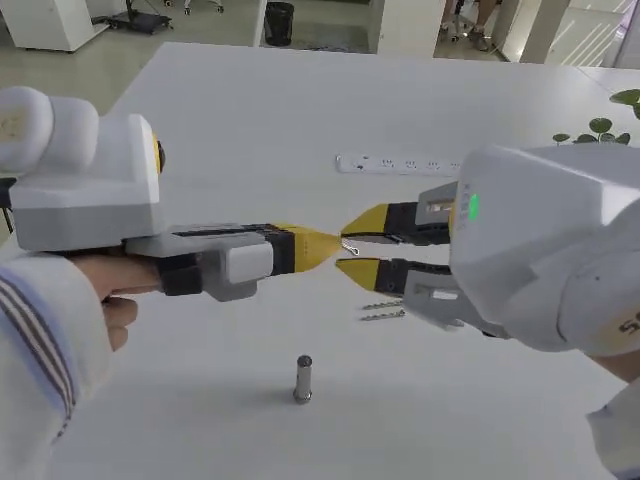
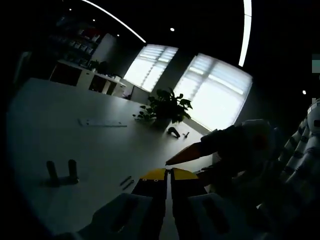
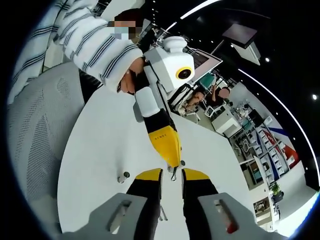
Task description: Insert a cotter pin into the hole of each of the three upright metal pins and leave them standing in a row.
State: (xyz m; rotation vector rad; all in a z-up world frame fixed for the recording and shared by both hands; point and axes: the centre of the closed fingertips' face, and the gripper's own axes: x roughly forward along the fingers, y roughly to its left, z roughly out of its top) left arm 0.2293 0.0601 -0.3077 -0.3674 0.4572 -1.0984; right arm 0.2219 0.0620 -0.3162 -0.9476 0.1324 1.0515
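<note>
My left gripper (image 1: 334, 247) comes in from the left, shut on a small cotter pin (image 1: 349, 248) that sticks out of its yellow tips. My right gripper (image 1: 347, 254) faces it from the right, open, its jaws above and below the cotter pin (image 3: 173, 173). In the right gripper view the left gripper (image 3: 174, 161) points down into the gap of the right gripper (image 3: 172, 176). One upright metal pin (image 1: 303, 379) stands on the white table nearer me. Two upright metal pins (image 2: 62, 170) show in the left gripper view. Two loose cotter pins (image 1: 383, 310) lie under the right gripper.
A white power strip (image 1: 400, 163) lies across the table (image 1: 250, 120) beyond the grippers. A potted plant (image 2: 167, 107) stands at the table's far end, its leaves (image 1: 600, 128) at the right edge. A person's striped sleeve (image 3: 95, 42) holds the left gripper.
</note>
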